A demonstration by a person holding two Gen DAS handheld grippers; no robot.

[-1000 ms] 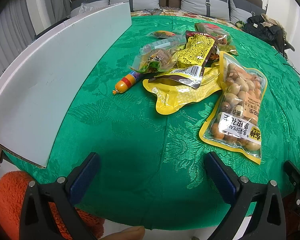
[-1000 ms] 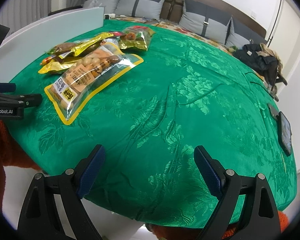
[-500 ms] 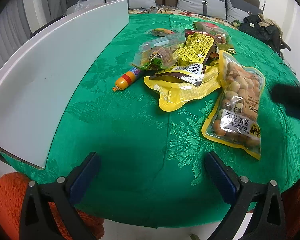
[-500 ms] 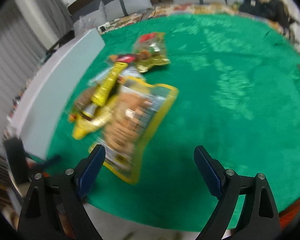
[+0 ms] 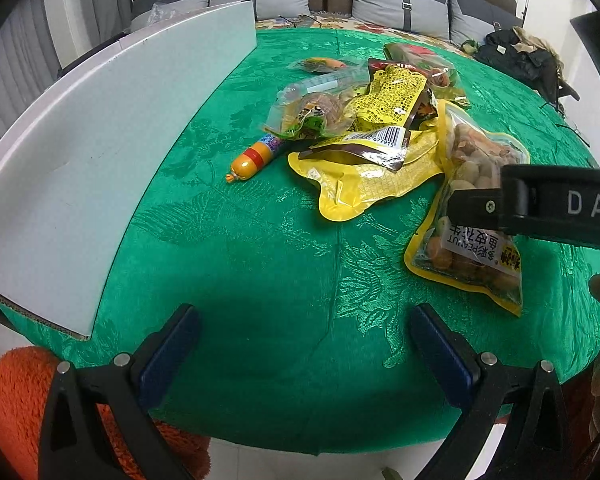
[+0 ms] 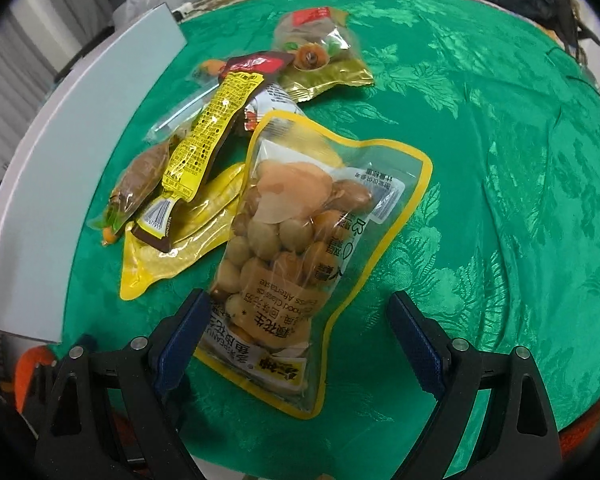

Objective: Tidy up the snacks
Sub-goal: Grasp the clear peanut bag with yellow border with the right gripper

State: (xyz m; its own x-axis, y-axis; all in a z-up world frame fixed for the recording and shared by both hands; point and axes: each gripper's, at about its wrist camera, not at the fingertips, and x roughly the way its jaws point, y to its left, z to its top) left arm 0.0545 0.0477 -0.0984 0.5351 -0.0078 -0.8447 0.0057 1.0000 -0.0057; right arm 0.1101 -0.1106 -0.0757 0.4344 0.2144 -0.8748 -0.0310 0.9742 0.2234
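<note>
— Green cloth (image 5: 260, 272) covers the worktop, with a grey sofa behind and a white board (image 5: 100, 152) along the left edge. Where are the snacks?

— They lie in one loose pile near the middle. The peanut bag (image 6: 300, 240) is the nearest one, and its top corner rests on the yellow pouch (image 6: 180, 248).

— And the tongs?

— The right tongs (image 6: 296, 340) are wide open and hover over the label end of the peanut bag; I cannot tell if they touch it. The left tongs (image 5: 304, 348) are also wide open and hold nothing, above bare cloth.

— What can go wrong?

— The bag is smooth and full, so I think the pads can slip on the film or pinch only a fold. Because it overlaps the pouch, lifting it may drag the pouch and scatter the pile. The sausage (image 5: 256, 156) is round and may roll if something pushes it.
</note>
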